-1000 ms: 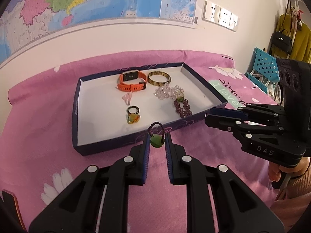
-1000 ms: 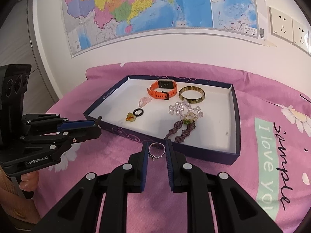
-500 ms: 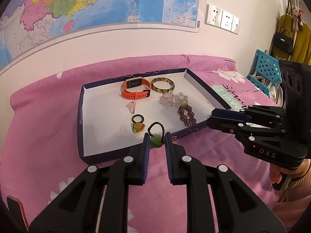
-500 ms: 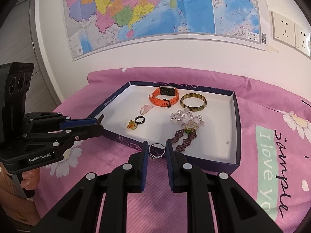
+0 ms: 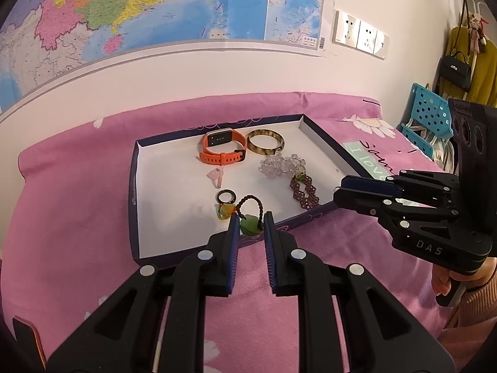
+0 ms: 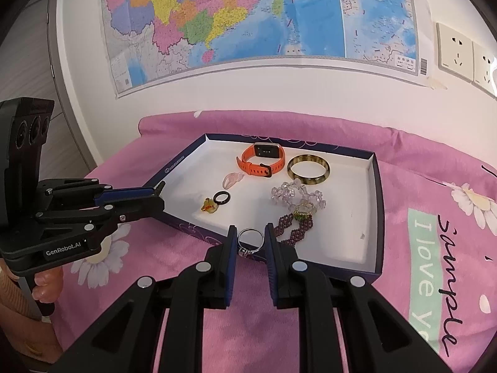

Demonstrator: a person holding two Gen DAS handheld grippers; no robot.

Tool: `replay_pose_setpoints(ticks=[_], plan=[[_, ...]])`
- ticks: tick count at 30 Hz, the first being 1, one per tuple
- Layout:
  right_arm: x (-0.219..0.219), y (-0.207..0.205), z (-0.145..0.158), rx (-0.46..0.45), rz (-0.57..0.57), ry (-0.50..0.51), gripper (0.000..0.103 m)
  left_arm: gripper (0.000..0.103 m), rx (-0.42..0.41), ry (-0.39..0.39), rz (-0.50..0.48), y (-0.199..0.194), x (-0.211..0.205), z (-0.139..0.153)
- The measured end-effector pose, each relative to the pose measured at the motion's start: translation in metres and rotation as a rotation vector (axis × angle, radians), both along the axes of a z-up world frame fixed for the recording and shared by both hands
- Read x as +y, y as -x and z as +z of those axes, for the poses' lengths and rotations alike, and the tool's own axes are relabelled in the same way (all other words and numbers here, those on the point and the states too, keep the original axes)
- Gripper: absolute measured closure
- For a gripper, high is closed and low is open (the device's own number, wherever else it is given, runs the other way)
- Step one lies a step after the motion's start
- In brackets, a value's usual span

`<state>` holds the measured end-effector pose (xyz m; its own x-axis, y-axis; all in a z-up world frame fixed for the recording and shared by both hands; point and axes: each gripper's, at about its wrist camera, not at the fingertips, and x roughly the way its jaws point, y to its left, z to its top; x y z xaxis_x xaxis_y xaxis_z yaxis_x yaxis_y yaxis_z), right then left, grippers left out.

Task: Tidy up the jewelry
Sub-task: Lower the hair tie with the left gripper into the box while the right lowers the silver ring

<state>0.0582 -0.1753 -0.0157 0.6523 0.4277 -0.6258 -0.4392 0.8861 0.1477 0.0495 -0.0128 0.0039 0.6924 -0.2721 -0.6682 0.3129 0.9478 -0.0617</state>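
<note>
My left gripper (image 5: 251,224) is shut on a green stone pendant (image 5: 249,224) with a dark braided loop, held over the near rim of the shallow white box (image 5: 174,205). My right gripper (image 6: 250,241) is shut on a silver ring (image 6: 250,240) just above the box's near wall (image 6: 205,234). Inside the box lie an orange watch band (image 5: 222,149), a tortoiseshell bangle (image 5: 265,141), a clear bead bracelet (image 5: 281,164), a purple beaded bracelet (image 5: 304,191), a pink stone (image 5: 216,177), a black ring (image 5: 226,196) and an amber charm (image 5: 224,211).
The box rests on a pink flowered bedspread (image 5: 62,217) against a white wall with a map (image 5: 155,9). A blue perforated crate (image 5: 427,110) and hanging bags stand at the far right. A person's hand (image 6: 46,286) grips the left tool's handle.
The left gripper has drifted slightly toward the box with the pendant, so the box sits more centred. The right gripper and its ring look almost unmoved.
</note>
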Motion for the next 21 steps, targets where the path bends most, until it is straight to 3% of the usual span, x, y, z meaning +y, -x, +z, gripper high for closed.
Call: replay_pose_setpoints(ticks=[21], plan=[[-0.003,-0.017,0.005,-0.011,-0.009,0.003,0.087,0.087,-0.01,-0.005,0.009,-0.009,-0.002,0.004]])
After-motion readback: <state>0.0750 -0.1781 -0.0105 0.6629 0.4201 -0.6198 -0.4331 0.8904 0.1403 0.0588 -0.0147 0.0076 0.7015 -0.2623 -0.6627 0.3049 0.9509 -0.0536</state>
